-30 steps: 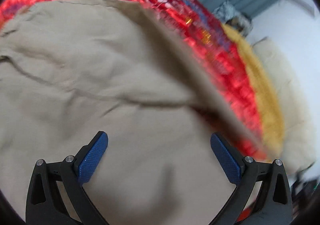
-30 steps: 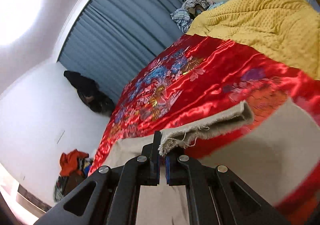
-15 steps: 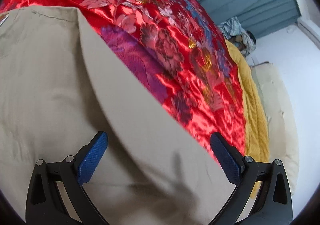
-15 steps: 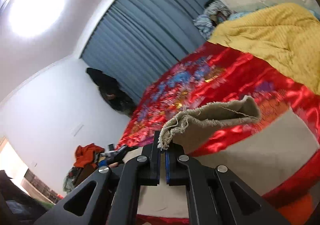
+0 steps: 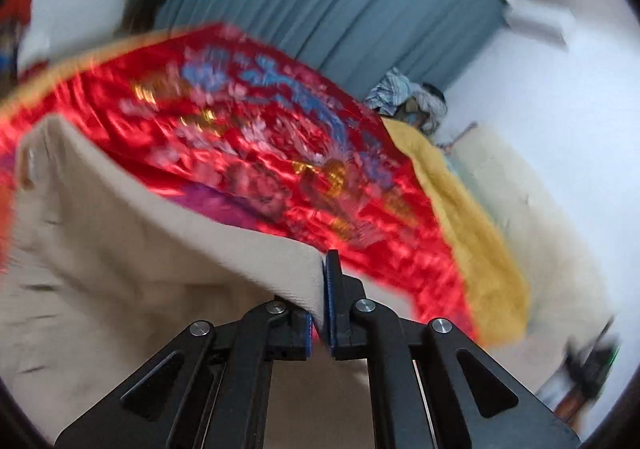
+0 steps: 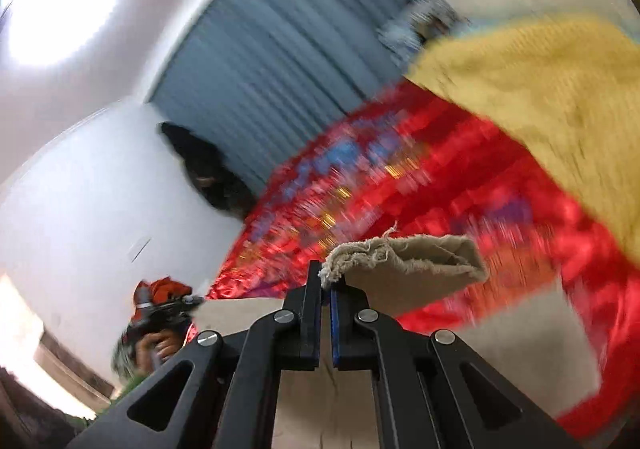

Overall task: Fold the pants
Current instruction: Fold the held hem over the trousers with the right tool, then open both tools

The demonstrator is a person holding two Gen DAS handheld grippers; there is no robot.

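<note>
Pants (image 5: pixel 132 257) are pinched between the closed fingers of the left gripper (image 5: pixel 322 313). The frayed hem is clamped by the right gripper (image 6: pixel 326 309), raised above the red quilt (image 6: pixel 460 201).

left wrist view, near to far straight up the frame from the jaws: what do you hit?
left gripper, shut on the pants → red satin bedspread → blue-grey curtain.
</note>
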